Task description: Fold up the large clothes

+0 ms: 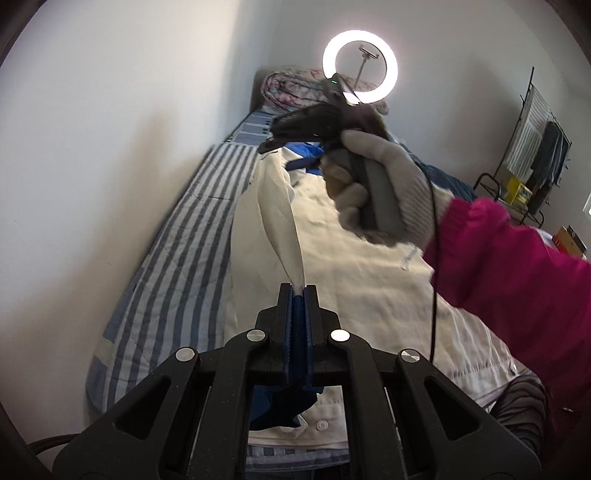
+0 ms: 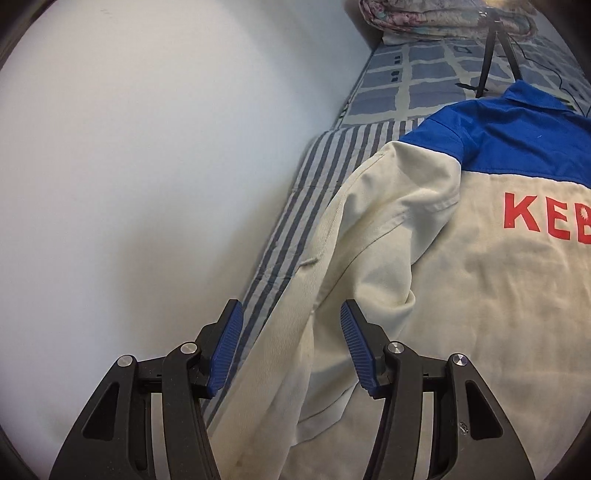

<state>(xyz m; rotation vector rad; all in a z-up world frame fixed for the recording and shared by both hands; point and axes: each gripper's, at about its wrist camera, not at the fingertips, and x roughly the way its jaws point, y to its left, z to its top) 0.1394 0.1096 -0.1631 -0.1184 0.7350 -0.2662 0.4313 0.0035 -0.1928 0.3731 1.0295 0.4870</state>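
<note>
A cream work jacket [image 2: 480,295] with a blue yoke and red letters lies back-up on the bed. In the left wrist view, my left gripper [image 1: 298,291] is shut on the blue cuff end of its cream sleeve [image 1: 277,206], which is lifted off the jacket and stretches away from the jaws. My right gripper [image 2: 291,314] is open, its blue pads [image 2: 225,347] apart and above the sleeve [image 2: 332,258] without touching it. A gloved hand [image 1: 388,192] with a pink sleeve holds the right gripper [image 1: 271,144] over the far end of the jacket.
The bed's striped sheet [image 1: 177,251] runs along a white wall [image 2: 147,166] on the left. A rolled quilt [image 2: 436,18] and a ring light [image 1: 360,66] on a tripod [image 2: 491,55] stand at the bed's head. A clothes rack [image 1: 535,140] stands at the right.
</note>
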